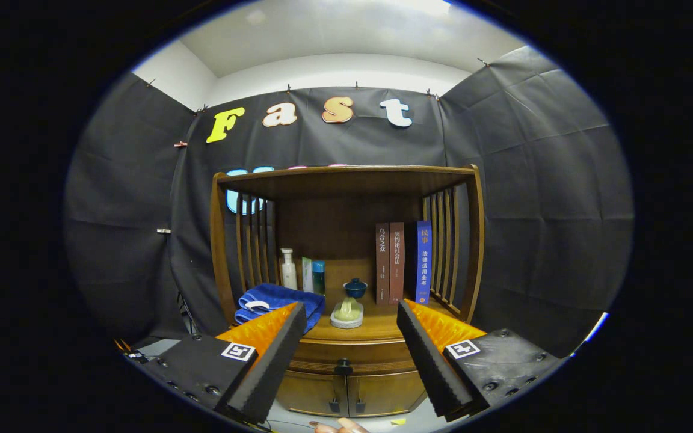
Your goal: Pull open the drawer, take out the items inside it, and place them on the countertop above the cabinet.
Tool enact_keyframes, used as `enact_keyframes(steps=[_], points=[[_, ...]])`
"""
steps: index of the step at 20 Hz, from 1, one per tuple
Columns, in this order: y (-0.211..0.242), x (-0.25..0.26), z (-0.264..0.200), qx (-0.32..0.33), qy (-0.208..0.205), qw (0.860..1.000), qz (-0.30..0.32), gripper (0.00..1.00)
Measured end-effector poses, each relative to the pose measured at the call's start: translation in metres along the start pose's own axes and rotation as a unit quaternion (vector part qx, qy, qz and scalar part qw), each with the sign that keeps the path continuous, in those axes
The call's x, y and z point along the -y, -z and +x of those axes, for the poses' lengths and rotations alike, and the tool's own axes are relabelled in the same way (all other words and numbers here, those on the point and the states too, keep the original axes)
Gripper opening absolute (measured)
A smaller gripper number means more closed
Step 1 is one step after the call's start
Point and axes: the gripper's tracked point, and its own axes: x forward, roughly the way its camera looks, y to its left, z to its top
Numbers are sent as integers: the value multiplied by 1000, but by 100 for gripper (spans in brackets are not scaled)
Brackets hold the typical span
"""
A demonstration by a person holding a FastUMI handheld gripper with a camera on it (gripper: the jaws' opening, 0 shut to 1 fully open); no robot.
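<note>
A brown wooden cabinet (346, 186) with slatted sides stands ahead of me. Its shallow drawer (352, 357) is closed, with a small dark knob (343, 365) at its middle, seen between my fingers. My gripper (351, 314) is open with nothing between the fingers, held a short way back from the drawer front. The countertop (376, 322) above the drawer carries a folded blue towel (277, 299), a pale green lidded piece on a round coaster (347, 313) and a small blue lidded cup (355, 288).
At the back of the countertop stand a white pump bottle (288, 269), a boxed bottle pair (314, 275) and three upright books (402, 263). Two lower cabinet doors (346, 394) sit under the drawer. A person's fingertips (337, 427) show below.
</note>
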Motion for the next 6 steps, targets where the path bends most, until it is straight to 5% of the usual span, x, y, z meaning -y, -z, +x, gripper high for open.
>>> enact_keyframes(steps=[6], points=[[-1,1,-2,1,1,1000,-3,99]])
